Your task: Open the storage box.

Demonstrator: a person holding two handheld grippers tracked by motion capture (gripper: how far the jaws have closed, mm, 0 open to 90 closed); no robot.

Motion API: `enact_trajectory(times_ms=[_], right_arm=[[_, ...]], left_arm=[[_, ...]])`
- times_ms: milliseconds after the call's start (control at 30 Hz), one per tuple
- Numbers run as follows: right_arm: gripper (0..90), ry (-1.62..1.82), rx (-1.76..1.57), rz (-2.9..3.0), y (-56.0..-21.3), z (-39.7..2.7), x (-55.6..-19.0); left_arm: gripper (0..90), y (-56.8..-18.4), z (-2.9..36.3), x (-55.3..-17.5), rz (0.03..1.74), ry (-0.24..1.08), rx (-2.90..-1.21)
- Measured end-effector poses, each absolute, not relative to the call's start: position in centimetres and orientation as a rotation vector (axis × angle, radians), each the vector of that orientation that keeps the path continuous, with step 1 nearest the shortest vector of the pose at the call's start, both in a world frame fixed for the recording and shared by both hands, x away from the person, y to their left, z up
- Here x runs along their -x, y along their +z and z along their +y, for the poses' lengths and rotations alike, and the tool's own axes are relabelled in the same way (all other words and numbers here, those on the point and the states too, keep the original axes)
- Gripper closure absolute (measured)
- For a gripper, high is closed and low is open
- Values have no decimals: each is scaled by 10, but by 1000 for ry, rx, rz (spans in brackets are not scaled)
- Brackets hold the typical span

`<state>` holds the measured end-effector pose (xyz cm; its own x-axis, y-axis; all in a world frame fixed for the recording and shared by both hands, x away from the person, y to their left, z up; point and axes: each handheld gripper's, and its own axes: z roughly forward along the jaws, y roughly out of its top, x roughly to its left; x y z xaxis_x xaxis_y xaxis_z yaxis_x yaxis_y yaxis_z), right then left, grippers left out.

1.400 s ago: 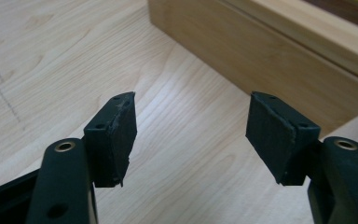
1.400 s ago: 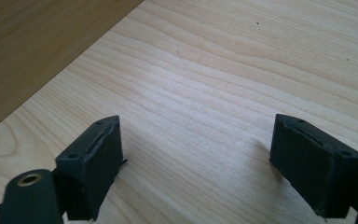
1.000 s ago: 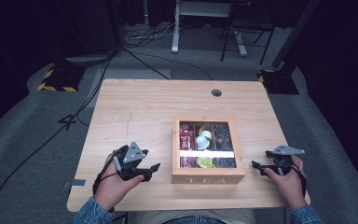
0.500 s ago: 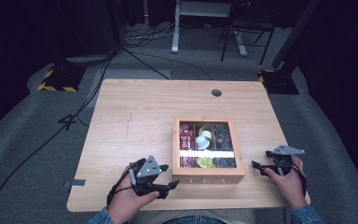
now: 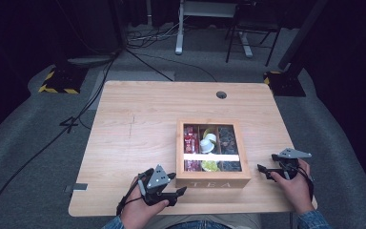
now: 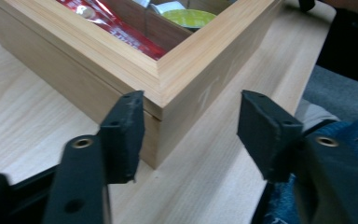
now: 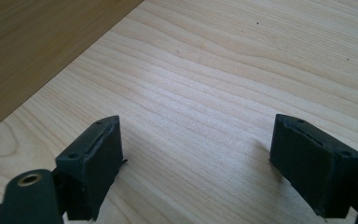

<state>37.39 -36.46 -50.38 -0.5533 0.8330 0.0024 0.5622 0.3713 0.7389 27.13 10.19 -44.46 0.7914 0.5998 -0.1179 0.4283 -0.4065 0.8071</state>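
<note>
While the wooden tea box [image 5: 213,179] sits toward the near right of the bench [image 5: 138,119], the left hand-held gripper [image 5: 178,186] is drawn up at its near left corner. Its jaws have just been closing, yet they stand apart – in the left gripper view that corner [image 6: 161,88] lies between the pads [image 6: 121,135], the left one just beside the box's side wall, the right one clear of the front. Whether the left pad touches the wood I cannot tell. Red packets [image 6: 116,28] and a yellow-green piece [image 6: 189,17] lie in the compartments under the clear lid. Right of the box, apart from it, the right hand-held gripper [image 5: 262,169] rests near the bench's near edge – jaws wide apart over bare wood, holding nothing.
</note>
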Motion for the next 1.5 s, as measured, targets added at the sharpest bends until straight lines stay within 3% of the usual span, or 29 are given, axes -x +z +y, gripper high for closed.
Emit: enact_trajectory(times_ms=[267,333,400,533,900,1500], right_arm=[[166,1002,-1216,2265,-504,-365,-374],[236,1011,-1198,2274,-503,-365,-373],[382,1010,-1159,2311,-500,-365,-371],[400,1042,-1088,2315,-478,-358,-357],[472,1190,-940,2432,-453,-339,-319],[438,1240,-757,2359,-429,-305,-302]], left_arm=[[598,-449,107,-276,792,277,-2087],[663,-450,107,-278,785,279,-2105],[702,-450,106,-278,785,282,-2112],[752,-452,106,-279,790,289,-2133],[799,-449,106,-280,754,308,-2150],[813,-431,109,-284,704,325,-2082]])
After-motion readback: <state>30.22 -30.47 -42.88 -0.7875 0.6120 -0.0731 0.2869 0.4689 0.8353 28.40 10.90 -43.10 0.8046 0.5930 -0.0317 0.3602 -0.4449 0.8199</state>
